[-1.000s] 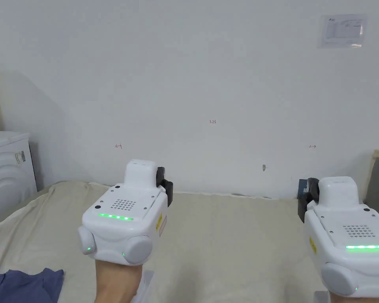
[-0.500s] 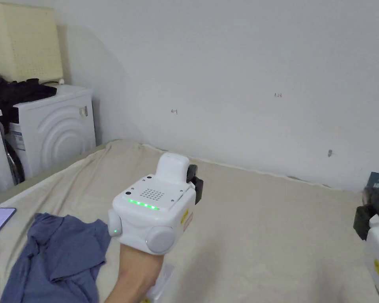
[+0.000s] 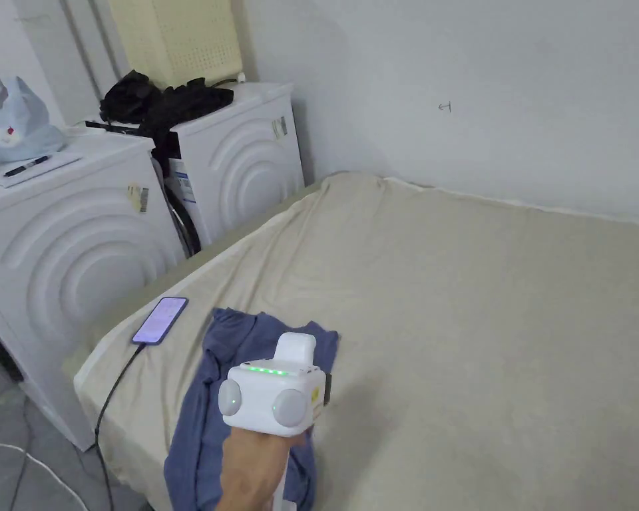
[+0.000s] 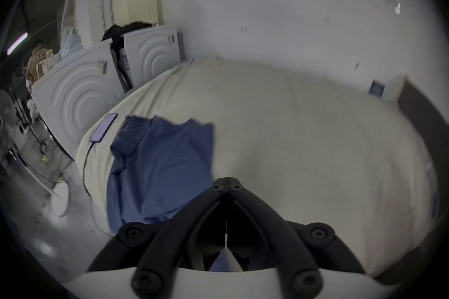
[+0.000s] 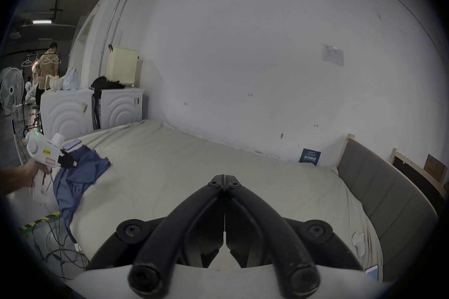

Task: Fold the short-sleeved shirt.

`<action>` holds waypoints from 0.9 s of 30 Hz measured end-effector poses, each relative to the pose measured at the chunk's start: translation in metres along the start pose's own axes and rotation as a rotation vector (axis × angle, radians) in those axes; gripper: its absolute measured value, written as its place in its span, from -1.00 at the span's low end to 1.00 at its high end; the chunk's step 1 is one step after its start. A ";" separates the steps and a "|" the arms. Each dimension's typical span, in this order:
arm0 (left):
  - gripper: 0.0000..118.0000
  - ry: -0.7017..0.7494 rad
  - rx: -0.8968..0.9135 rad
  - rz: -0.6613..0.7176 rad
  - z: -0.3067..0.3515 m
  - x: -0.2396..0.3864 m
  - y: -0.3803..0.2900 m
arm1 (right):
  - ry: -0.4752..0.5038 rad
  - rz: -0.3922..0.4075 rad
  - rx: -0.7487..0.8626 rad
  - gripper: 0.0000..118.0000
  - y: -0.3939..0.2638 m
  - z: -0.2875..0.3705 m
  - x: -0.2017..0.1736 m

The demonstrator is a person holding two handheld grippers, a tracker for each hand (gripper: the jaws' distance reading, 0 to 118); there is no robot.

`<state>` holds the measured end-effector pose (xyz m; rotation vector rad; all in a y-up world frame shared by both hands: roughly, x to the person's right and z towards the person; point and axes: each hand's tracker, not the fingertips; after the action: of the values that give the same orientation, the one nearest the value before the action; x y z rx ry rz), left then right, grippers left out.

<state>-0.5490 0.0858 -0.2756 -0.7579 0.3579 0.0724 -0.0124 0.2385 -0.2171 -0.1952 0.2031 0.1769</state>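
Beige bedsheet [image 3: 484, 319] carries the crumpled blue shirt [image 3: 245, 359] at its near left corner, beside a phone [image 3: 160, 320]. My left gripper [image 4: 226, 180] hovers over it, closed and empty; right gripper [image 5: 225, 179] likewise. I'd open wide, pinch one shoulder seam

Shirt [image 3: 245, 372] lower hem cut off at head view's bottom edge; middle hidden behind left gripper [image 3: 318, 389]; left gripper view motion-blurred

Blue shirt [image 3: 208, 399] crumpled, unfolded, at bed's near-left corner, draping over edge.
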 end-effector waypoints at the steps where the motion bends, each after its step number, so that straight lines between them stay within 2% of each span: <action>1: -1.00 0.018 -0.035 -0.031 -0.015 -0.007 0.000 | 0.002 -0.001 -0.010 -1.00 -0.005 -0.007 0.000; 3: -0.98 0.050 -0.111 -0.078 -0.040 -0.018 -0.001 | 0.008 -0.019 -0.039 -1.00 -0.013 -0.021 0.001; 4: -0.83 0.055 -0.126 -0.070 -0.055 -0.024 -0.003 | 0.013 -0.032 -0.053 -1.00 -0.017 -0.027 0.002; 5: -0.48 0.059 -0.146 -0.066 -0.064 -0.028 -0.004 | 0.016 -0.043 -0.060 -1.00 -0.020 -0.033 0.003; 6: 0.32 0.037 -0.159 -0.050 -0.074 -0.031 -0.003 | 0.018 -0.054 -0.065 -1.00 -0.024 -0.039 0.003; 7: 0.32 0.041 -0.196 -0.035 -0.085 -0.033 -0.003 | 0.019 -0.062 -0.075 -1.00 -0.028 -0.045 0.002; 8: 0.52 0.066 -0.245 -0.033 -0.102 -0.037 -0.003 | 0.023 -0.065 -0.087 -1.00 -0.031 -0.051 0.002; 9: 0.96 0.077 -0.262 -0.039 -0.110 -0.037 -0.005 | 0.027 -0.068 -0.097 -1.00 -0.034 -0.054 0.001; 10: 1.00 0.073 -0.235 -0.047 -0.114 -0.038 -0.006 | 0.035 -0.069 -0.106 -1.00 -0.037 -0.058 0.000; 14: 0.98 0.093 -0.223 -0.078 -0.117 -0.020 -0.010 | 0.045 -0.067 -0.135 -1.00 -0.047 -0.067 -0.001; 17: 0.97 0.174 -0.273 -0.105 -0.149 -0.031 -0.020 | 0.040 -0.068 -0.144 -1.00 -0.052 -0.073 0.003; 18: 0.86 0.170 -0.289 -0.090 -0.154 -0.032 -0.025 | 0.036 -0.068 -0.145 -1.00 -0.053 -0.076 0.004; 20: 0.55 0.057 -0.261 0.052 -0.150 -0.041 -0.025 | 0.030 -0.074 -0.147 -1.00 -0.057 -0.079 0.006; 21: 0.03 0.044 -0.216 0.122 -0.146 -0.047 -0.025 | 0.035 -0.082 -0.151 -1.00 -0.058 -0.080 0.008; 22: -0.65 0.053 -0.159 0.147 -0.140 -0.049 -0.025 | 0.040 -0.086 -0.158 -1.00 -0.060 -0.081 0.008; 23: -0.89 0.083 -0.122 0.134 -0.137 -0.050 -0.024 | 0.041 -0.087 -0.166 -1.00 -0.061 -0.081 0.008; 24: -0.89 0.110 -0.104 0.092 -0.122 -0.043 -0.023 | 0.043 -0.087 -0.173 -1.00 -0.062 -0.082 0.008; 26: -0.89 0.014 -0.120 0.128 -0.110 -0.042 -0.023 | 0.045 -0.082 -0.178 -1.00 -0.063 -0.080 0.008; 27: -0.89 0.012 -0.094 0.132 -0.102 -0.040 -0.021 | 0.047 -0.080 -0.178 -1.00 -0.063 -0.078 0.008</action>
<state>-0.6118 0.0027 -0.3164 -0.8274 0.4174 0.2101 -0.0067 0.1625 -0.2828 -0.3842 0.2257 0.1110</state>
